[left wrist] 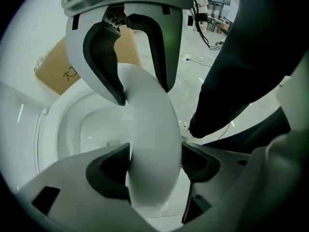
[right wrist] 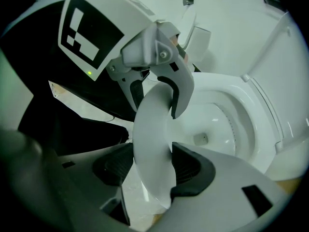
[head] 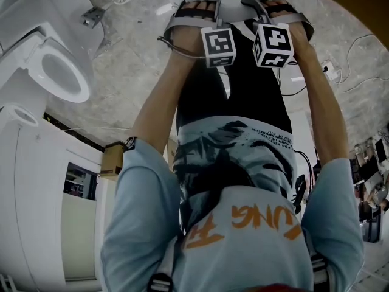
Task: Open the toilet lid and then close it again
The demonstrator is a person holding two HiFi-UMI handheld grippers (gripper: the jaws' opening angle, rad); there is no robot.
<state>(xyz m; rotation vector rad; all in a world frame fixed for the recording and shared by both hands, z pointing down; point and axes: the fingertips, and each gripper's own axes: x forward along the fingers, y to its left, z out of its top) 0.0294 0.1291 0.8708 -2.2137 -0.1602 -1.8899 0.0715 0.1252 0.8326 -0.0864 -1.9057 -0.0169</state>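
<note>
Nearest us: a pale blue shirt (head: 243, 242) w/ orange lettering, and two bare forearms reaching down and away. At their ends are the left hand-held gripper (left wrist: 155, 166) & the right hand-held gripper (right wrist: 152, 166), side by side, each carrying a black-and-white marker cube (head: 219, 46). Both point steeply down, and both are clamped on the front rim of the white toilet lid (left wrist: 149, 124). In each gripper view the rounded rim runs btw the dark pads, which press it from either side. The two grips sit just beside each other on the same curve. From the left gripper view we see the other tool's jaws biting the rim a little farther along. Beyond the rim the toilet bowl (right wrist: 227, 124) lies uncovered, its white inside in plain sight. How far the lid tilts we can't tell. Farther out: grey speckled floor (head: 140, 59), a cardboard box (left wrist: 50, 74) beside the toilet, a second toilet (head: 58, 72) at left, and cables (head: 358, 47) trailing at right.
</note>
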